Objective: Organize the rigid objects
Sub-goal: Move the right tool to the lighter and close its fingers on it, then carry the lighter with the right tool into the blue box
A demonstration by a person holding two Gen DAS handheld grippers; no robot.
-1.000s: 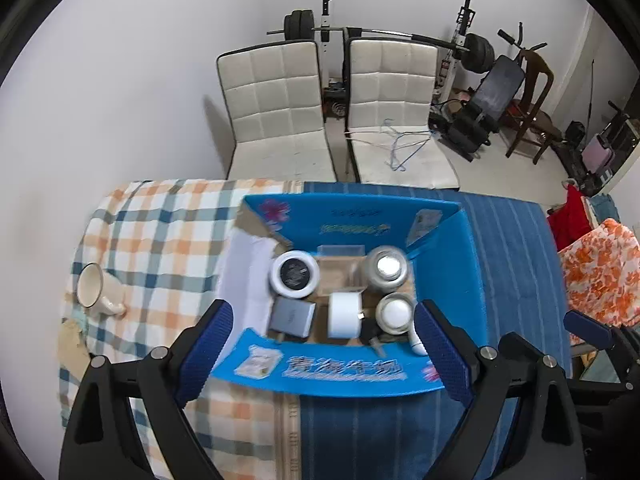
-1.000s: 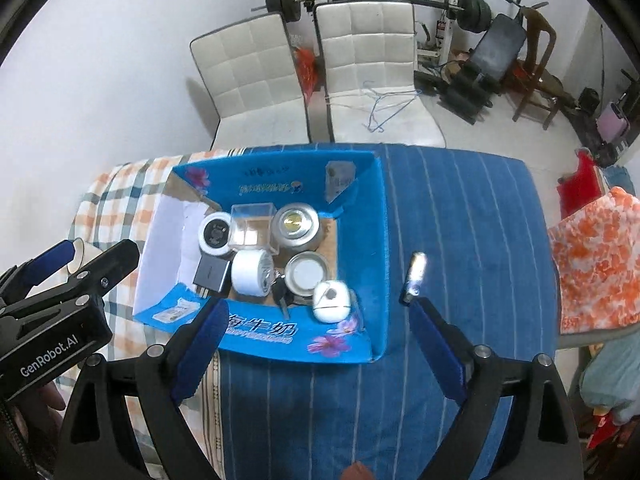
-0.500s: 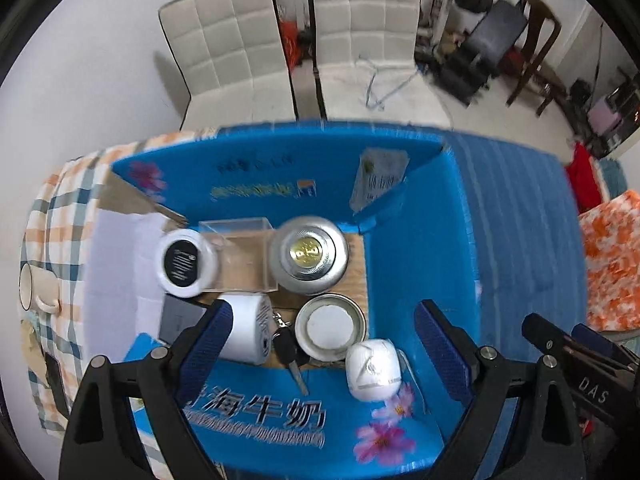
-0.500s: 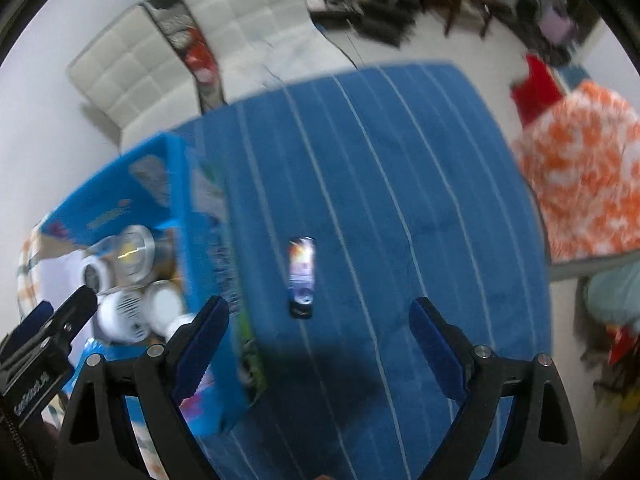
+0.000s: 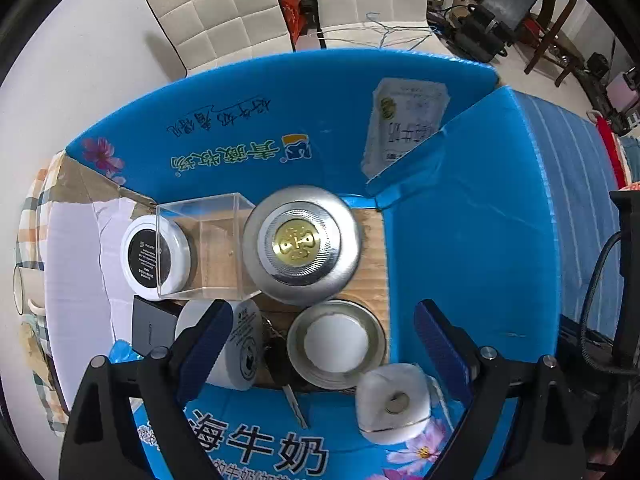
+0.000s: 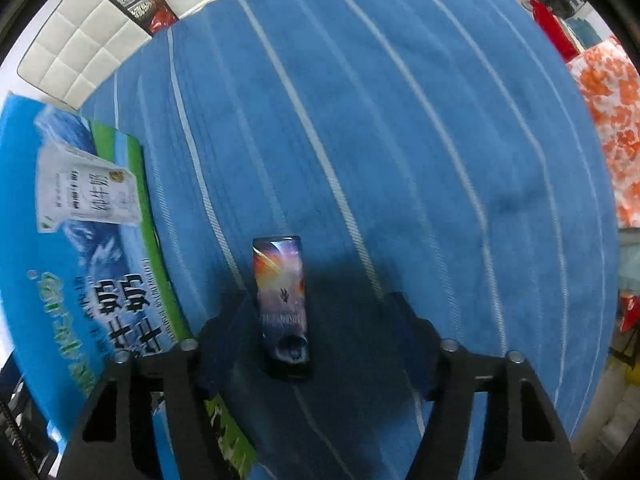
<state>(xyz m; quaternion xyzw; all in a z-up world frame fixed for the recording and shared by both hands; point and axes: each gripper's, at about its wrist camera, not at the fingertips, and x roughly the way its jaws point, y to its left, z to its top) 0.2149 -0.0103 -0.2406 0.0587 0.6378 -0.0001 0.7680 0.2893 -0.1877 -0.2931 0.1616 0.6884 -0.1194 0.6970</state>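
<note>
A blue milk carton box (image 5: 472, 216) holds a silver round tin (image 5: 302, 250), a clear plastic cube (image 5: 204, 248), a white jar with a black lid (image 5: 154, 258), a small metal tin (image 5: 336, 344), a white roll (image 5: 236, 352), a key (image 5: 290, 392) and a white round case (image 5: 394, 402). My left gripper (image 5: 324, 344) is open just above the box's front. A small printed lighter (image 6: 282, 292) lies on the blue striped cloth (image 6: 400, 120). My right gripper (image 6: 316, 320) is open, low over the lighter, fingers either side of it.
The box's outer side (image 6: 80, 240) stands left of the lighter. White padded chairs (image 5: 224, 20) stand behind the table. A mug (image 5: 24, 292) sits on the checked cloth at far left. An orange floral cloth (image 6: 608, 120) lies at right.
Both grippers have dropped lower. The left one has closed in over the box's contents. The right one has swung right and come down around the lighter.
</note>
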